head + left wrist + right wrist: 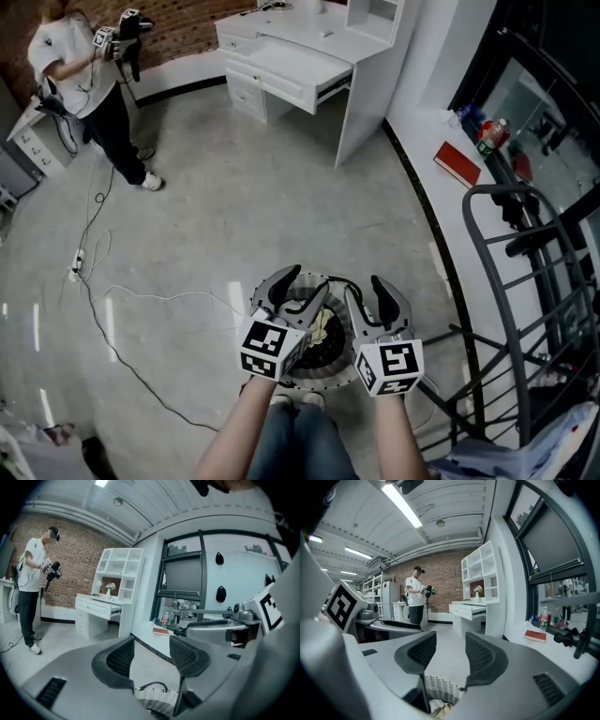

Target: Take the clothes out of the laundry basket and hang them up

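Note:
A round white laundry basket (330, 373) stands on the floor right in front of me, with pale yellowish clothes (322, 327) inside. My left gripper (298, 291) and right gripper (372, 298) hover side by side just above it, both open and holding nothing. In the left gripper view the open gripper (151, 656) shows the basket's ribbed rim (157, 699) and a dark handle below the jaws. In the right gripper view the open gripper (446, 654) frames the basket rim (438, 688), with a bit of cloth (440, 709) below. A dark metal drying rack (525, 309) stands to my right.
A white desk with an open drawer (300, 66) stands ahead. A person (89, 75) holding grippers is at the far left. A cable (94, 244) runs over the floor. A red book (457, 164) and bottles (487, 136) lie on the sill. Pale cloth (553, 441) hangs on the rack's lower part.

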`<state>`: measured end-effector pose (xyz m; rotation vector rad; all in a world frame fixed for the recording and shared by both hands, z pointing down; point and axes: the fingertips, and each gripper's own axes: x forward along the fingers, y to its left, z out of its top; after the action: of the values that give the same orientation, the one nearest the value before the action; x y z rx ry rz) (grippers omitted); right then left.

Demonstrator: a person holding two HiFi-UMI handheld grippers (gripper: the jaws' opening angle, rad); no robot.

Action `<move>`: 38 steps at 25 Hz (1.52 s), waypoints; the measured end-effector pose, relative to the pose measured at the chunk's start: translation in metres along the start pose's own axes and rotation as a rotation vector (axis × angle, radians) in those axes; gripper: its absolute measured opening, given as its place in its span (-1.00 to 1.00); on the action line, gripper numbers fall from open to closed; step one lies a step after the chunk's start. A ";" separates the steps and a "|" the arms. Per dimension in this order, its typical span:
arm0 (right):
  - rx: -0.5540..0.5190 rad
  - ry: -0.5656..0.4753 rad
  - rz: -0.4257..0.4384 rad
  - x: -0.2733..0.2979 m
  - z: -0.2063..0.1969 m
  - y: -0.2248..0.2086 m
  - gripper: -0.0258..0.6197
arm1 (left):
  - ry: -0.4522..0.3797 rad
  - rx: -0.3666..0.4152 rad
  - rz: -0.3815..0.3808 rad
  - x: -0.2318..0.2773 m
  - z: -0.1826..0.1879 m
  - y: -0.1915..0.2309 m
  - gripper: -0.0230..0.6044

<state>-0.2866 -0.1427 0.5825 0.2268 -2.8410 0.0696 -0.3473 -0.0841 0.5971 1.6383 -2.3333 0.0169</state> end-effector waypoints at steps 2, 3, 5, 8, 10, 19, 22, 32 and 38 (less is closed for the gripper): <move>0.001 0.025 0.017 0.014 -0.031 0.007 -0.31 | 0.024 -0.018 0.017 0.004 -0.033 0.010 -0.14; 0.002 0.038 0.023 0.021 -0.047 0.010 -0.32 | 0.037 -0.025 0.023 0.007 -0.051 0.015 -0.14; 0.010 0.063 0.035 0.034 -0.080 0.014 -0.32 | 0.069 -0.041 0.035 0.012 -0.087 0.024 -0.14; 0.026 0.103 0.043 0.051 -0.130 0.016 -0.32 | 0.121 -0.077 0.058 0.023 -0.146 0.037 -0.14; 0.038 0.131 0.043 0.062 -0.165 0.016 -0.32 | 0.153 -0.101 0.077 0.032 -0.183 0.045 -0.14; 0.071 0.251 0.051 0.102 -0.284 0.009 -0.32 | 0.283 -0.225 0.142 0.071 -0.312 0.062 -0.14; 0.093 0.286 0.048 0.115 -0.318 0.003 -0.33 | 0.317 -0.265 0.182 0.082 -0.347 0.068 -0.14; 0.147 0.388 0.051 0.150 -0.421 -0.001 -0.33 | 0.383 -0.339 0.277 0.107 -0.434 0.093 -0.17; 0.187 0.456 0.052 0.166 -0.480 -0.003 -0.34 | 0.417 -0.403 0.327 0.109 -0.476 0.099 -0.20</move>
<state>-0.3076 -0.1365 1.0904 0.1516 -2.3847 0.3519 -0.3638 -0.0663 1.0951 0.9489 -2.0819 -0.0373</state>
